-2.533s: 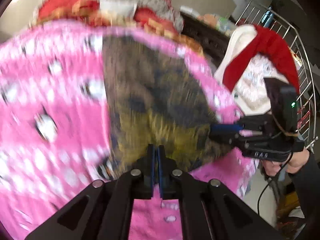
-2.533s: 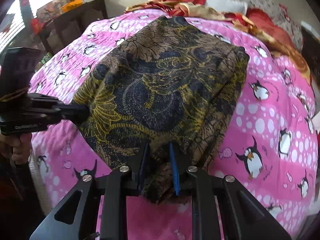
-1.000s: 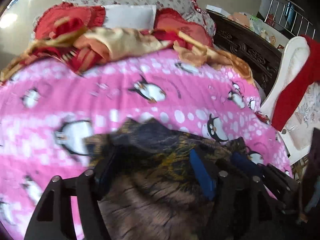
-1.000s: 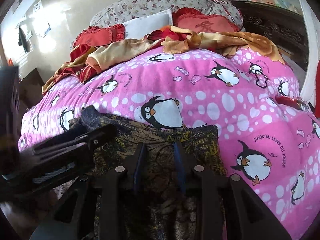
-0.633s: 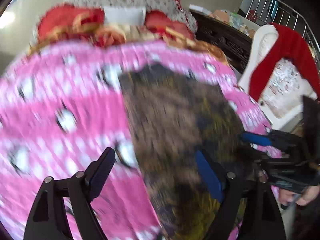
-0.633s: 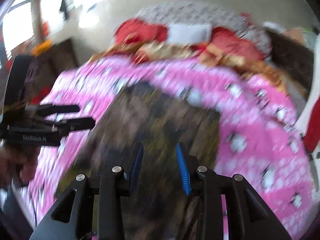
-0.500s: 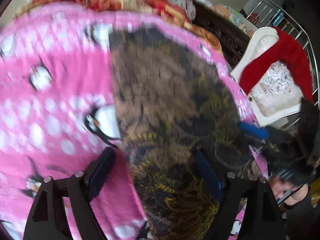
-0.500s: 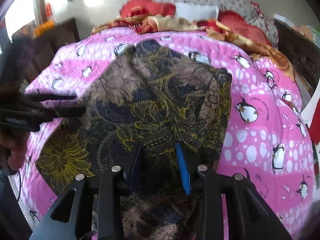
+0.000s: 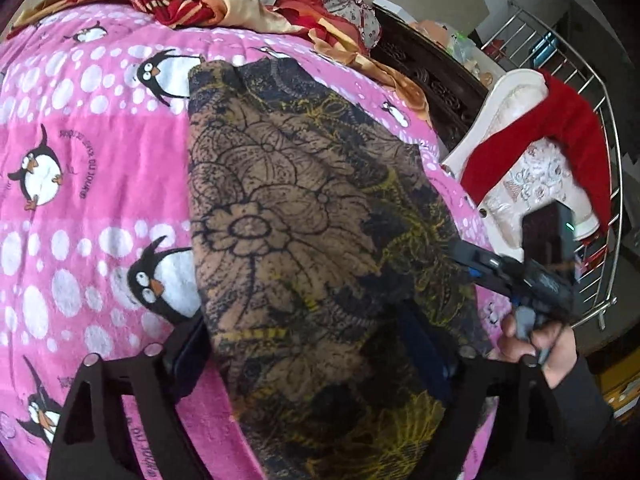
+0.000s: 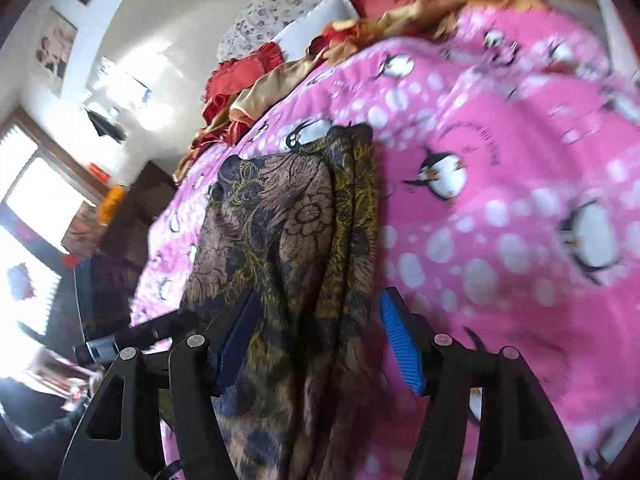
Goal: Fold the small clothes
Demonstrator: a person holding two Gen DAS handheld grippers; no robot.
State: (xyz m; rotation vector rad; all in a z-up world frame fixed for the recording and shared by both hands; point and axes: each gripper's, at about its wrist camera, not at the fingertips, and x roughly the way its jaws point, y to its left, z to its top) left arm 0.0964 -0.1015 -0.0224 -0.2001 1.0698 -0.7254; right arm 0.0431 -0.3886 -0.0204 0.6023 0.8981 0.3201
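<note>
— Looking through the left wrist camera: the patterned garment (image 9: 304, 240) lies as a long strip on the penguin bedspread (image 9: 88, 128). The left gripper (image 9: 312, 344) is spread but closing a little, cloth between its jaws, apparently unpinched.

— And the right wrist view?

— Blurred, but the right gripper (image 10: 316, 340) is opening, the garment's edge loose between the pads — one fold laid, crosswise folds probably left.
</note>
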